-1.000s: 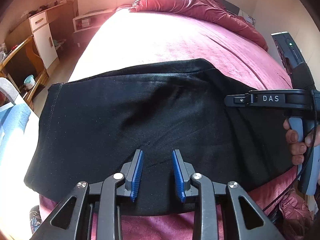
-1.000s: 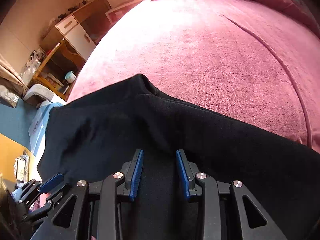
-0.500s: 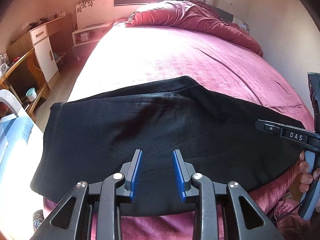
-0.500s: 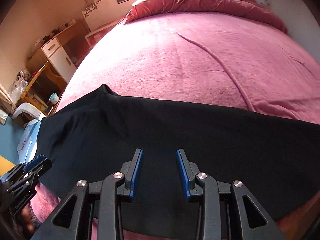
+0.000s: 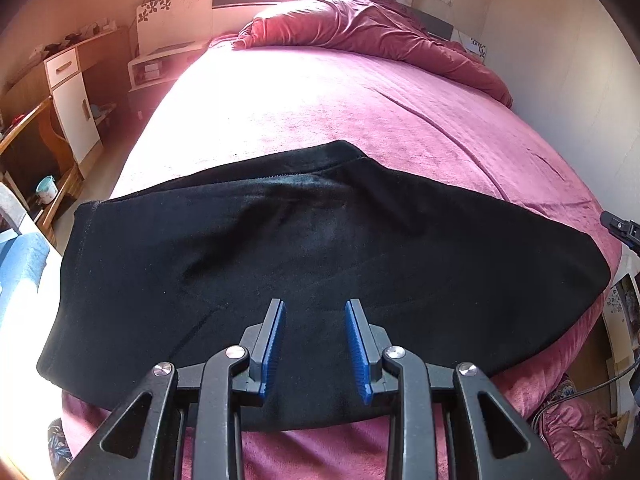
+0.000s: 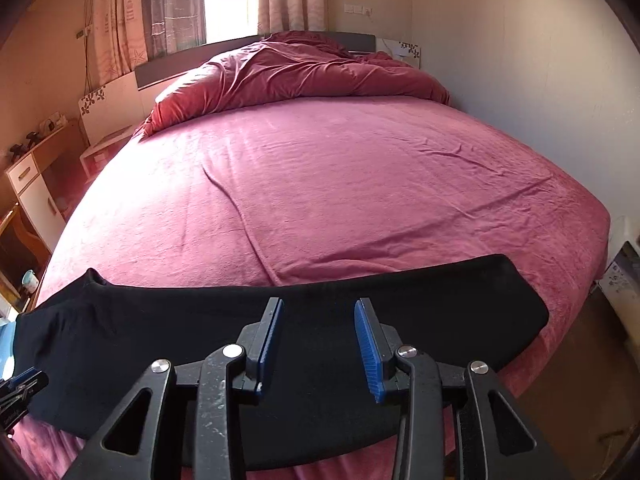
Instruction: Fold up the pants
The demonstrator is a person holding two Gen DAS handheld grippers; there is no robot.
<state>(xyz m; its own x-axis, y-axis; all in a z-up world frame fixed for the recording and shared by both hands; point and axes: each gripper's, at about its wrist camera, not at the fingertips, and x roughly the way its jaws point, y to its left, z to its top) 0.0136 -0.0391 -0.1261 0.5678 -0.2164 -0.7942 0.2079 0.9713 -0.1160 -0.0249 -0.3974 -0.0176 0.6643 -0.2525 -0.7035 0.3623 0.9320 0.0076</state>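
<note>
At the far left of the left wrist view, a wooden desk (image 5: 38, 128) and a white cupboard (image 5: 74, 104) are seen by the wall, with a small cup (image 5: 45, 189) on a low shelf. Next to them, the bed (image 5: 320, 100) is covered by a dark pink sheet, and a rumpled pink blanket (image 5: 360, 28) is piled at its far end. The black pants (image 5: 280, 248) are laid flat across the near end of the bed, folded along their length, with one end near the left edge and the other near the right edge. The left gripper (image 5: 314, 344) is held over the near edge of the pants. Its blue fingers are parted a little, and nothing is held between them. In the right wrist view, the pants (image 6: 440, 300) are seen as a long dark strip across the near end of the bed (image 6: 320, 180). The right gripper (image 6: 320, 344) is held above them, its fingers are being opened, and nothing is gripped between them. At the far right, a plain pale wall (image 6: 540, 60) is seen beside the bed.
</note>
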